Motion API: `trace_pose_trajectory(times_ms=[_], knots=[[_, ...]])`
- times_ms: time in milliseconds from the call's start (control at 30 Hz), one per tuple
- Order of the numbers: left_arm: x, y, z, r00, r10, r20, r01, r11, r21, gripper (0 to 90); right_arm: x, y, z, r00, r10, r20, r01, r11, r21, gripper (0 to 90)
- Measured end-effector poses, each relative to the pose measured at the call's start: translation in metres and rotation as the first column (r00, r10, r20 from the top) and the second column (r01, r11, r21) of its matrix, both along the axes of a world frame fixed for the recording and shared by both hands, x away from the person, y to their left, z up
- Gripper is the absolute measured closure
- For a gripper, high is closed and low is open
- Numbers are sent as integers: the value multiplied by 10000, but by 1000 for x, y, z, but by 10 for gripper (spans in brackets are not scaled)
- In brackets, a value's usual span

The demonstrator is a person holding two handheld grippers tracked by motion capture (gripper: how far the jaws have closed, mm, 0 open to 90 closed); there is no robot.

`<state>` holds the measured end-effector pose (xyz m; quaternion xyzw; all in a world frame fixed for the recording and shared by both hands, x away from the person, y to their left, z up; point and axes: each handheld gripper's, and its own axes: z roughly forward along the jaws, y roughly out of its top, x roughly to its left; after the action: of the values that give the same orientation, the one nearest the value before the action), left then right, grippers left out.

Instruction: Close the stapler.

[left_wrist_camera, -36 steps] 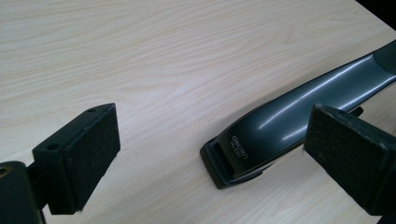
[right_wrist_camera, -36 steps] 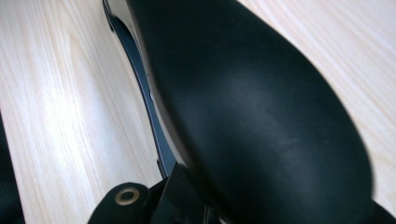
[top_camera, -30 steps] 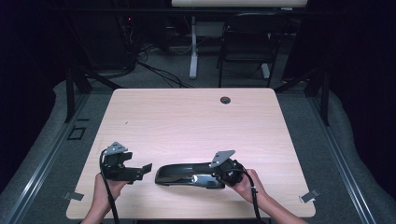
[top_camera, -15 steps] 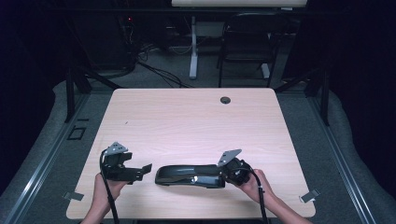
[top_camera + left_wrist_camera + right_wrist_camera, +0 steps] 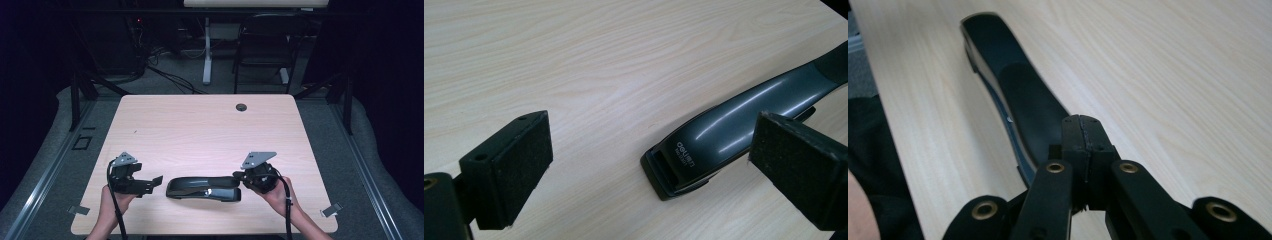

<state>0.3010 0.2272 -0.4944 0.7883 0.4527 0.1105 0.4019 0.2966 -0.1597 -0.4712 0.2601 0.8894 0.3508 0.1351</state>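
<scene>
One long-arm stapler (image 5: 204,188) lies flat near the front edge of the counter (image 5: 200,130), lengthwise between the two hands, its head end toward the left gripper (image 5: 150,184).

Right gripper (image 5: 239,176) — jaws pressed fully together with nothing between them, tips hanging over the handle end of the stapler; likely placed to press the arm down rather than grasp it. Contact cannot be told from its own view.

Left gripper — jaws spread wide, empty, just beside the stapler's head end and apart from it; seemingly waiting to steady or take that end.

Count: one stapler, two grippers, one dark cable grommet (image 5: 241,107) at the far edge.
</scene>
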Motion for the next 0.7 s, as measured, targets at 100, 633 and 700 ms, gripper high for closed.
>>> trace_pose_trajectory(times_ms=[100, 633, 700], knots=[[0, 0, 0, 10000, 30, -13, -30, 10000, 4, 40, -2, 5, -2, 9999, 161, -9, -161, 9996, -223, 900], [1, 0, 0, 10000, 34, -27, -34, 10000, 62, 46, 4, 4, -16, 9979, 183, -626, -217, 9983, -545, 900], [1, 0, -1, 10000, -36, -29, 36, 9999, 95, 47, 5, 5, -17, 9973, 175, -713, -220, 9978, -624, 900]])
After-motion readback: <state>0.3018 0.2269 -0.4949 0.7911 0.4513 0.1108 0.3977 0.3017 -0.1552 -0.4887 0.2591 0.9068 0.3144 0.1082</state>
